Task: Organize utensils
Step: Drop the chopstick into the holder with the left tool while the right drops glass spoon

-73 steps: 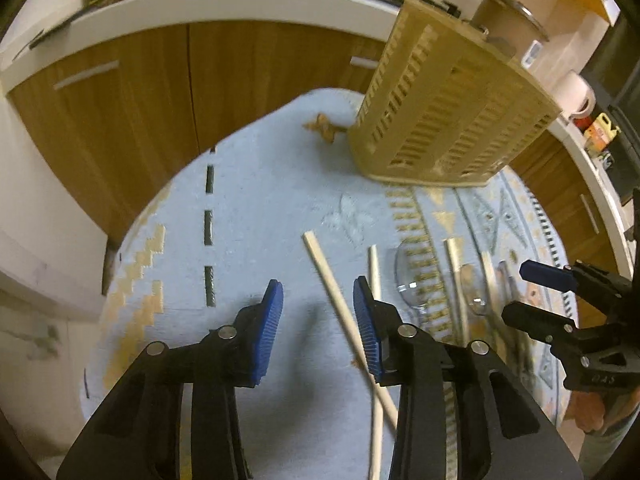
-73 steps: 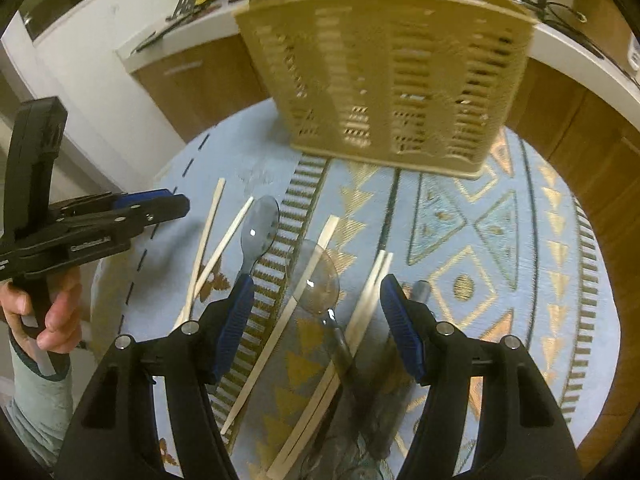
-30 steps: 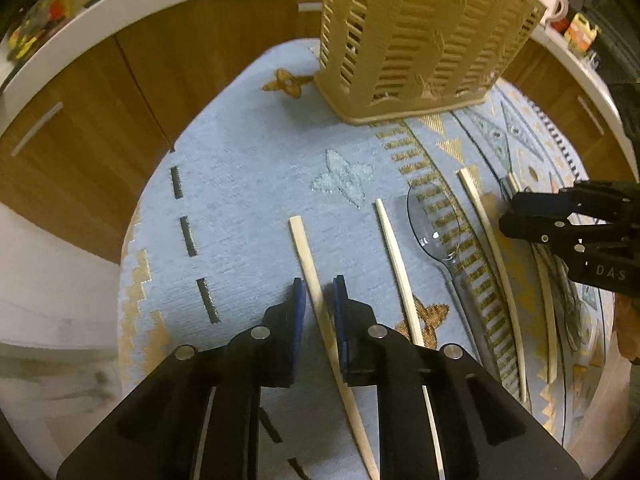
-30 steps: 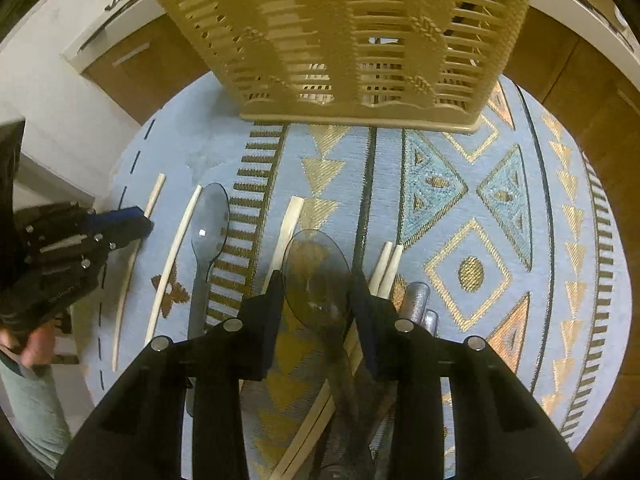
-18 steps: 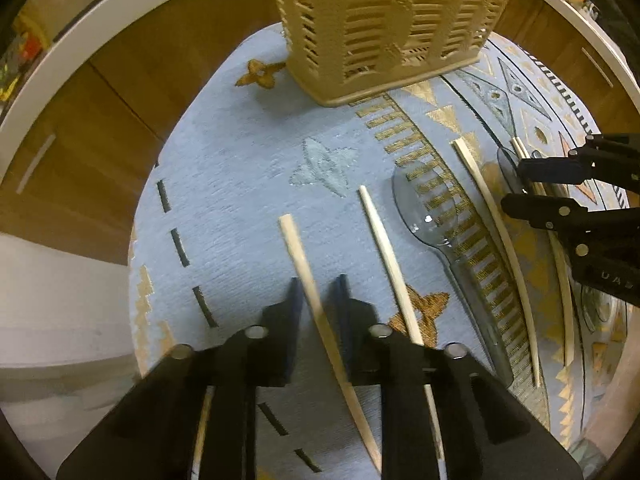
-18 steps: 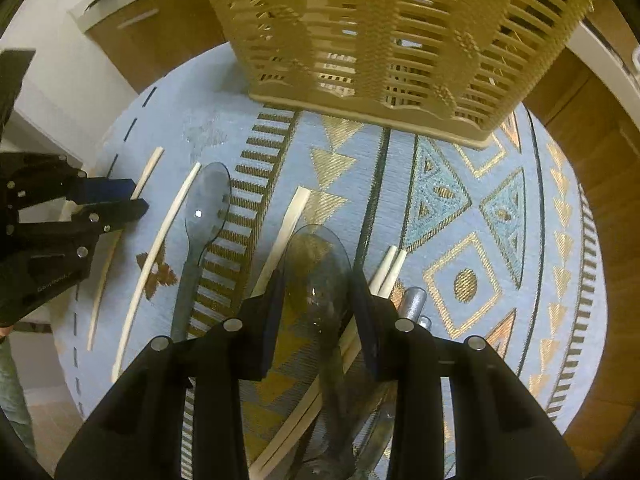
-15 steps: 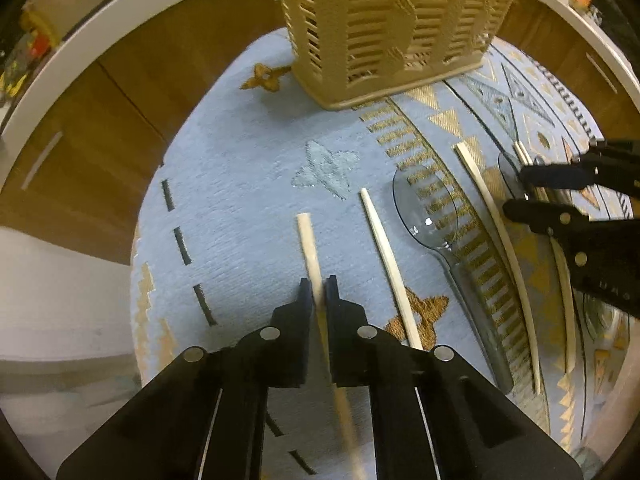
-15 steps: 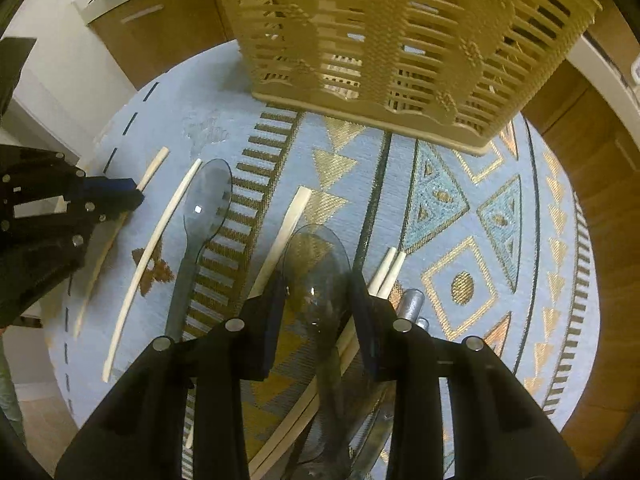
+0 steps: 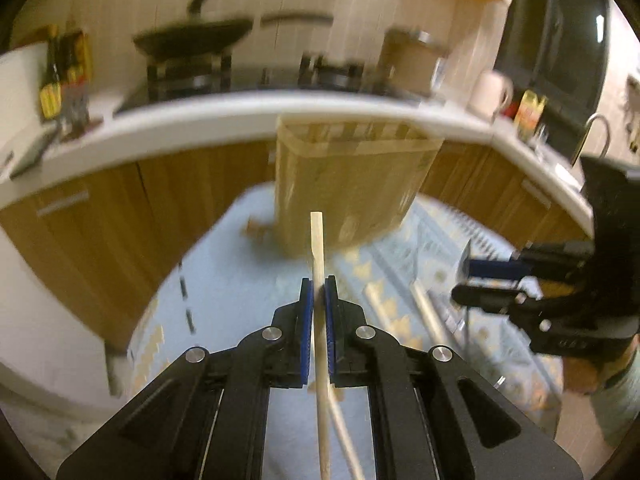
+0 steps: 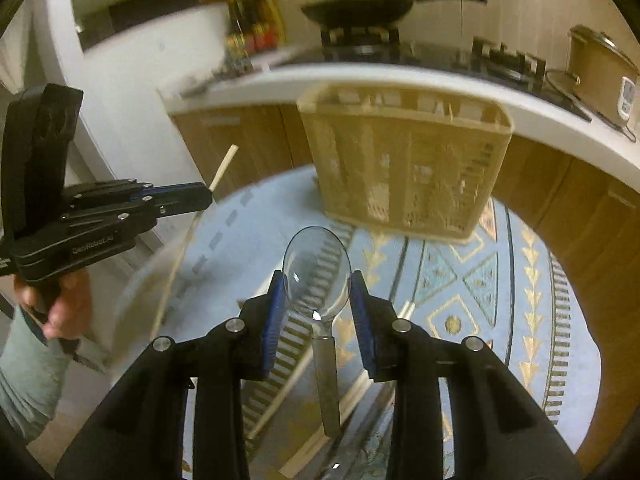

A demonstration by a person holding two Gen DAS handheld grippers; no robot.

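since a second ago: both grippers are lifting their picks clear of the tabletop [image 10: 520, 280].
left gripper [image 9: 319, 292]: fingers clenching a chopstick [image 9: 317, 240].
right gripper [image 10: 318, 292]: fingers gripping a clear spoon [image 10: 316, 268].
meaning: both are heading for the basket [image 10: 404, 168].

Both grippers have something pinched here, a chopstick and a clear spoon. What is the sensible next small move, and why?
Probably carry both toward the basket's open top. The left gripper is shut on a wooden chopstick, the right gripper on a clear plastic spoon, and both utensils appear lifted clear of the tablecloth, with the basket ahead of both.
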